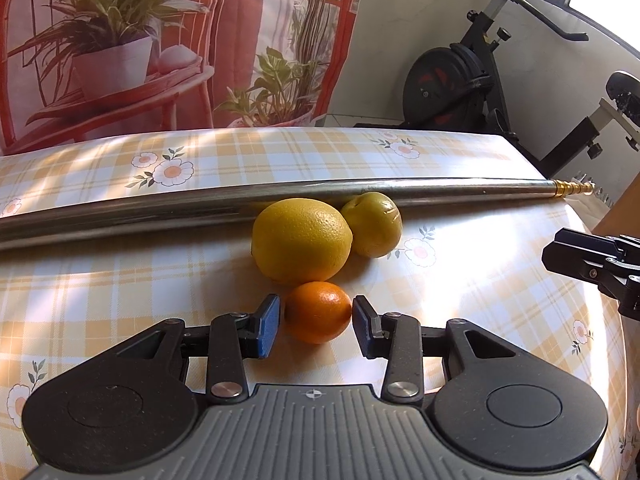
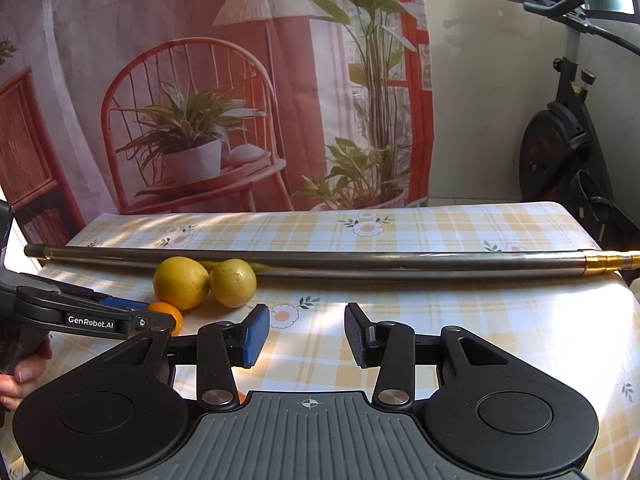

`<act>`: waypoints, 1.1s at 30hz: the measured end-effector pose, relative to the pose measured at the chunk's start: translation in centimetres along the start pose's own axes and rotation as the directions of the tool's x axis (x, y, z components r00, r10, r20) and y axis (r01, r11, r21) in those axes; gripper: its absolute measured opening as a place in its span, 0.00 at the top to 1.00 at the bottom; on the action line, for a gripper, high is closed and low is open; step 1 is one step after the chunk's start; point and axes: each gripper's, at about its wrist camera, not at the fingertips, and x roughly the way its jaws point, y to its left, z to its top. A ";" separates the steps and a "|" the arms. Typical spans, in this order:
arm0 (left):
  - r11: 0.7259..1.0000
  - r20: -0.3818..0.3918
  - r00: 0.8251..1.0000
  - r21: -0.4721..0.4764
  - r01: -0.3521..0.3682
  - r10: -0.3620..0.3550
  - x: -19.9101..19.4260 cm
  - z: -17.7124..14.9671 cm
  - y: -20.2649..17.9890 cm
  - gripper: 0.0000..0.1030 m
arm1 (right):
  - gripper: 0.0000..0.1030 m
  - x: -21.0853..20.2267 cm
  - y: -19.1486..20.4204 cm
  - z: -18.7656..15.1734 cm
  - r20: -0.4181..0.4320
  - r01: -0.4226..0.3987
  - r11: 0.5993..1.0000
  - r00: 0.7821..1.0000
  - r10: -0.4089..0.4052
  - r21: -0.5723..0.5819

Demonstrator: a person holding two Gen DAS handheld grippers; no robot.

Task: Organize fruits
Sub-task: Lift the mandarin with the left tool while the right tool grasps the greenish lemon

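Left claw (image 1: 315, 325) open around orange (image 1: 318, 312), right claw (image 2: 303, 335) empty

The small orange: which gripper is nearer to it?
Left. The left gripper has its open fingers on both sides of the small orange; the right gripper is open over bare tablecloth beside it.

Left tool (image 1: 318, 326) low, jaws apart, pads (image 1: 267, 326) not touching, right tool (image 2: 302, 336) level, jaws wide apart
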 end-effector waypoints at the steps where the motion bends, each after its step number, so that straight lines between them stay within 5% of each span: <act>1: 1.000 -0.002 1.000 -0.001 0.001 -0.001 0.1 0.0 0.0 0.60 | 0.62 0.2 0.1 0.0 -0.004 -0.001 1.000 1.000 0.001 -0.002; 13: 1.000 0.033 0.999 -0.009 -0.017 0.017 -1.4 -0.8 0.3 0.61 | 0.62 2.8 1.3 1.6 -0.027 -0.082 0.996 0.996 0.081 -0.039; 22: 0.988 0.115 0.987 -0.112 -0.103 0.116 -5.8 -1.8 2.6 0.61 | 0.57 6.5 4.2 3.9 -0.035 -0.157 0.976 0.988 0.153 -0.150; 27: 0.988 0.130 0.984 -0.109 -0.108 0.122 -6.9 -2.1 3.0 0.61 | 0.56 9.0 5.7 3.7 -0.106 -0.157 0.954 0.985 0.134 -0.256; 33: 0.988 0.142 0.984 -0.120 -0.095 0.111 -7.3 -2.6 3.4 0.61 | 0.56 11.0 8.4 2.5 -0.170 -0.117 0.875 0.985 0.041 -0.470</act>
